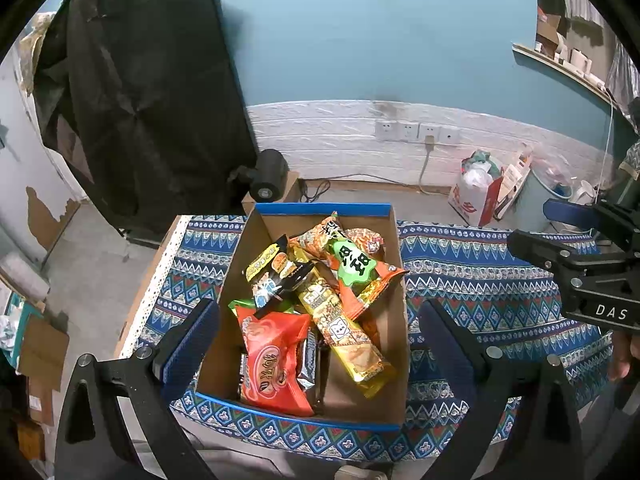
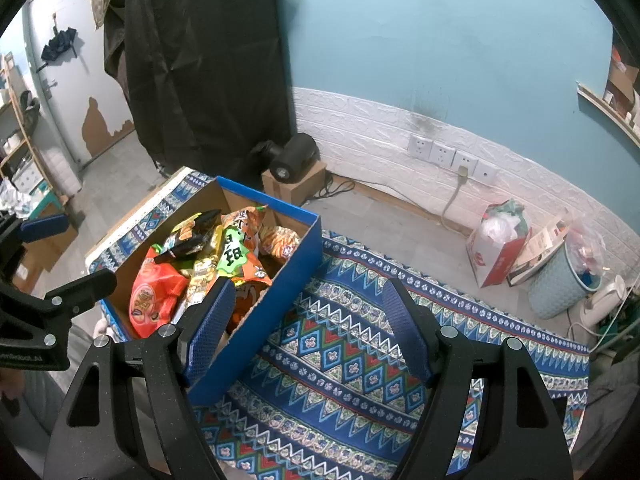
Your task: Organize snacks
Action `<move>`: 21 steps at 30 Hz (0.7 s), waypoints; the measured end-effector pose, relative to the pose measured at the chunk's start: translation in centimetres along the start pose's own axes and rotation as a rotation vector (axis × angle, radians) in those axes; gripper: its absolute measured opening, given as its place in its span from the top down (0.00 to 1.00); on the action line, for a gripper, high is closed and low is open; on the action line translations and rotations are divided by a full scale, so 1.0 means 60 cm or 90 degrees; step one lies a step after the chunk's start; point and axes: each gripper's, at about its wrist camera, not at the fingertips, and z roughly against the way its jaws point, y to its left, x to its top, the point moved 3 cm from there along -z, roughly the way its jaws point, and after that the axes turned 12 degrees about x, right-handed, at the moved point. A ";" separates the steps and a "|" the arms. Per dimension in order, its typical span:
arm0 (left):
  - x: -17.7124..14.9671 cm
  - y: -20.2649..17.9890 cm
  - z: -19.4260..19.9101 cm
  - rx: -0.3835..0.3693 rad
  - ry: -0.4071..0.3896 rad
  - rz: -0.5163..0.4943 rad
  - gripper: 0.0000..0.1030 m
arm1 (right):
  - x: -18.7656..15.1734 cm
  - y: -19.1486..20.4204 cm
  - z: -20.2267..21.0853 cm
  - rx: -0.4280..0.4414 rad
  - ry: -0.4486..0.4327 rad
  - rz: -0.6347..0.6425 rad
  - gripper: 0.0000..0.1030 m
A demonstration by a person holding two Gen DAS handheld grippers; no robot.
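Both tongs gape empty: left gripper (image 1: 316, 344) over the snack box (image 1: 394, 280), right gripper (image 2: 308, 324) over tablecloth (image 2: 360, 360), box at ten o'clock

blue-rimmed box (image 1: 320, 210), zigzag-patterned blue cloth (image 1: 472, 276) — red packet (image 1: 276, 360)

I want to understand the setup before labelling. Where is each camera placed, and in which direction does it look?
Left wrist: sits on the left gripper, looking down into the snack box; its open blue fingers straddle the box, and the right gripper shows at right.
Right wrist: sits on the right gripper, looking down at the patterned cloth beside the box; the left gripper shows at left.
Shared: snack box, cloth, wall sockets.
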 end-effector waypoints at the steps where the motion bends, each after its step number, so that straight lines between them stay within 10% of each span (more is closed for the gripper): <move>1: 0.000 0.000 0.000 -0.001 0.000 0.000 0.03 | 0.001 0.000 0.001 0.000 0.000 0.000 0.27; 21: -0.004 0.002 -0.004 0.023 0.010 0.004 0.03 | 0.002 -0.001 0.002 -0.001 0.003 0.002 0.27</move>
